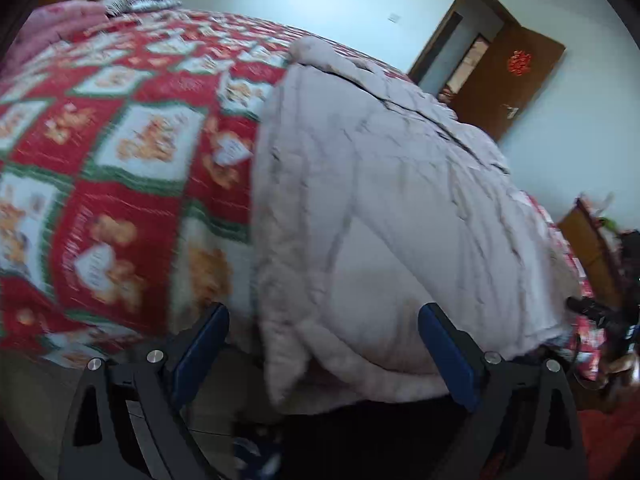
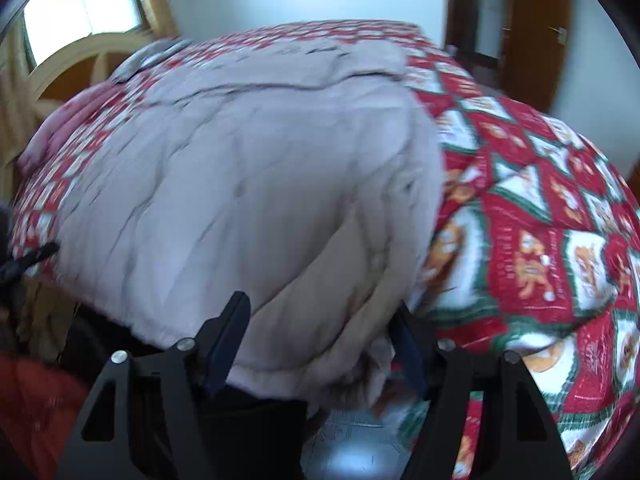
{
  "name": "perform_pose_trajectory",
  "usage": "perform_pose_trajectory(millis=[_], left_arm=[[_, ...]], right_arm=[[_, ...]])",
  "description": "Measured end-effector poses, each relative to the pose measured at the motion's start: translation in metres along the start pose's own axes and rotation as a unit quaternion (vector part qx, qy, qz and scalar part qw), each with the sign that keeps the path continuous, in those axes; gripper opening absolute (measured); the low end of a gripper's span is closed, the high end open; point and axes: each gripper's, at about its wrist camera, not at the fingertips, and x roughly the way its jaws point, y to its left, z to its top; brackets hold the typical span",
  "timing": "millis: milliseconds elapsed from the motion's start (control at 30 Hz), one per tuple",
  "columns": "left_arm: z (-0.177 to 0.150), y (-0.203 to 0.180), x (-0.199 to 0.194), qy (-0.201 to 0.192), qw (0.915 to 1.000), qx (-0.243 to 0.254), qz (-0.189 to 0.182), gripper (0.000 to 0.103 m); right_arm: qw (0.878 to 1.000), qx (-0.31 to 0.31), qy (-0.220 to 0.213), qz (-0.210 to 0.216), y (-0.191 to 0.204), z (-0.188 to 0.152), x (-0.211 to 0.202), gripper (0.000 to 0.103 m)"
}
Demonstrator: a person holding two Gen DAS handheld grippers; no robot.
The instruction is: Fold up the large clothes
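On the bed (image 1: 100, 160), ahead of both sets of jaws, lies a big red, green and white blanket (image 2: 540, 240) with little bear pictures on it. It covers the whole bed. On top of the blanket lies a large, puffy, pale coat (image 1: 380, 200). The coat is quilted and has a dark zip line along its far part. Its near end hangs over the edge of the bed, just in front of the jaws.

The left gripper (image 1: 324, 344) has its jaws wide apart. The near, rolled edge of the coat sits in the gap between the two blue pads (image 1: 204, 340). The pads do not press on it.

The right gripper (image 2: 320, 340) has its jaws partly apart. The near corner of the coat fills the gap between them, and its folded edge hangs down there. The picture is blurry, so I cannot tell if the pads squeeze the cloth.

Far beyond the jaws is a pale wall with a brown door (image 1: 512, 80) that stands open. A red paper sign (image 1: 519, 62) is stuck on the door. Past the right jaws, far to their left, is a bright window (image 2: 84, 12).
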Motion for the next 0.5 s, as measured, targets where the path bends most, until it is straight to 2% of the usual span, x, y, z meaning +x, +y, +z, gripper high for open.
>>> perform_pose_trajectory(millis=[67,167,233,300,333,367,400,433,500], left_arm=[[-0.002,-0.002,0.005,0.004,1.0000,0.001,-0.002,0.096],[-0.003,0.002,0.013,0.011,0.9993,-0.024,-0.028,0.096],[-0.006,0.003,0.012,0.003,0.9981,-0.040,-0.048,0.096],[-0.008,0.002,0.009,-0.004,0.9977,-0.040,-0.055,0.094],[-0.008,0.000,0.007,-0.007,0.9974,-0.037,-0.062,0.089],[-0.009,-0.002,0.007,-0.006,0.9975,-0.034,-0.062,0.076],[-0.008,-0.003,0.008,-0.003,0.9978,-0.030,-0.059,0.069],[-0.008,-0.006,0.008,-0.001,0.9984,-0.022,-0.051,0.066],[-0.008,-0.010,0.007,-0.001,0.9988,-0.007,-0.048,0.046]], right_arm=[[1.000,0.000,0.003,-0.008,-0.003,-0.004,0.002,0.071],[0.999,0.041,0.015,-0.012,-0.018,-0.008,0.010,0.072],[0.997,0.072,0.022,0.003,-0.029,-0.011,0.016,0.073],[0.997,0.073,0.008,0.010,-0.029,-0.010,0.015,0.073],[0.997,0.072,0.002,0.010,-0.029,-0.010,0.015,0.073],[0.998,0.069,-0.003,0.008,-0.028,-0.010,0.015,0.073],[0.998,0.057,-0.007,0.003,-0.025,-0.011,0.016,0.071],[0.999,0.042,-0.003,-0.006,-0.020,-0.012,0.017,0.068],[1.000,0.022,0.006,-0.005,-0.012,-0.013,0.018,0.034]])
